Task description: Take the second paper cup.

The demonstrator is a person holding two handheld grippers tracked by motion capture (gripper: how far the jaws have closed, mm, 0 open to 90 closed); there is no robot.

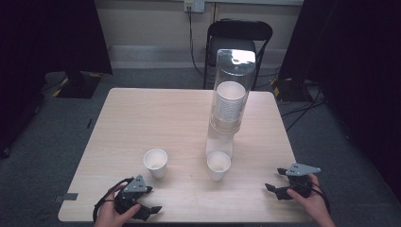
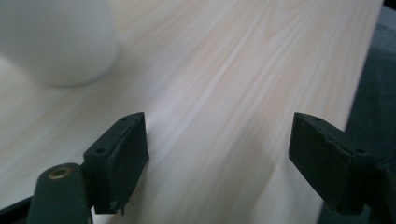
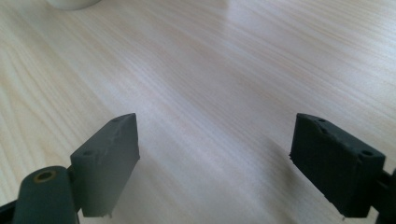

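Two paper cups stand upright, mouths up, on the table (image 1: 142, 118), both in front of the clear dispenser (image 1: 231, 94). The right cup (image 1: 218, 165) sits directly under the dispenser's outlet, just beside its base. The left cup (image 1: 156, 162) stands apart, to the dispenser's left and nearer the person. Dispenser is a tall upright tube with a stack of cups inside.

Key relation: left cup lies just forward and slightly right of the left gripper (image 1: 147, 210), near it. The right gripper (image 1: 274, 188) is farther from either cup; right cup lies to its left and slightly forward. So left hand looks the nearer one for a first grab, my guess only. Cup axes are vertical, so a side approach across the wall fits.

Left gripper (image 2: 217, 149): jaws wide apart, nothing between them, bare wood below; blurred white cup wall (image 2: 58, 39) at upper left, not touching.

Right gripper (image 3: 215, 149): jaws equally wide, empty, low over the table near its front right edge.
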